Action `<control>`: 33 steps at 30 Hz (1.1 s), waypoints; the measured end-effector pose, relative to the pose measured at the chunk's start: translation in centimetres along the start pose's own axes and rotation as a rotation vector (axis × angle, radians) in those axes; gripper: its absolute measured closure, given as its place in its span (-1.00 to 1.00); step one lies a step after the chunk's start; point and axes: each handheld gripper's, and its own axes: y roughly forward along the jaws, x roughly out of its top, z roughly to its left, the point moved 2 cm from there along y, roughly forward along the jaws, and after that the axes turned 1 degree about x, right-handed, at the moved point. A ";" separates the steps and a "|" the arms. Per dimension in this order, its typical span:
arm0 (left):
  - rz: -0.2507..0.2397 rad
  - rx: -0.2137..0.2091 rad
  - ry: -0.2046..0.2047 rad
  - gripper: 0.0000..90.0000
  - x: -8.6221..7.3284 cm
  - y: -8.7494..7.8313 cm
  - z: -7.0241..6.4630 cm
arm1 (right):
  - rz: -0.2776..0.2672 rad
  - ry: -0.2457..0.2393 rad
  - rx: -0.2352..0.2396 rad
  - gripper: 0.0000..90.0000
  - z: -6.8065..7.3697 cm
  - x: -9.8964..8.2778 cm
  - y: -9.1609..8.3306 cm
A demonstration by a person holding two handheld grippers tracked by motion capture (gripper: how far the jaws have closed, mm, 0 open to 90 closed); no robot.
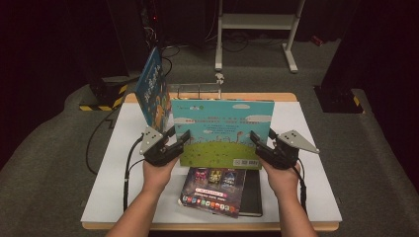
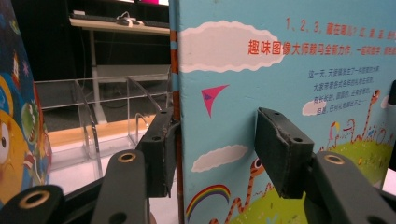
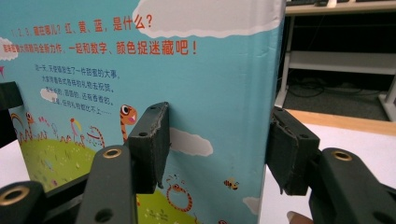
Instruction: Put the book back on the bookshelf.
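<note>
Judging by its broad board covers and thin body, the picture book (image 1: 222, 131) should handle as a stiff, fairly light slab with a glossy, somewhat slippery skin, so it will not sag but could slide or swing if pinched at one point only. It stands upright across the middle of the white surface (image 1: 306, 187), back cover towards the person, its lower edge down by a dark colourful book (image 1: 213, 190) and a black notebook (image 1: 251, 192) that lie flat in front. The left gripper (image 1: 179, 138) straddles its left edge and the right gripper (image 1: 261, 138) its right edge, both low down. In the left gripper view one of the fingers (image 2: 161, 149) lies against the spine while the other stands before the cover; in the right gripper view the fingers (image 3: 149, 144) sit either side of the free edge. Whether the pads actually press I cannot tell. Holding both side edges low, as here, looks like the sensible grip: it keeps the tall cover from tipping. A second book (image 1: 153, 91) stands on edge at the back left, beside a clear plastic rack (image 1: 197, 89) with dividers. The surface is smooth and pale with a wooden rim; around it lie grey carpet, a white desk frame (image 1: 257, 22) and a dark, dim room.
</note>
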 end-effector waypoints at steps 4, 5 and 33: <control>-0.012 -0.008 0.003 0.11 0.3 0.2 0.1 | -0.012 -0.015 -0.004 -0.01 0.1 0.4 0.1; -0.013 -0.007 0.002 0.11 0.3 0.3 0.1 | -0.014 -0.013 -0.004 -0.02 0.0 0.5 0.2; -0.033 -0.015 0.016 0.07 0.8 3.9 0.8 | -0.065 -0.029 -0.048 -0.04 -1.3 2.0 2.1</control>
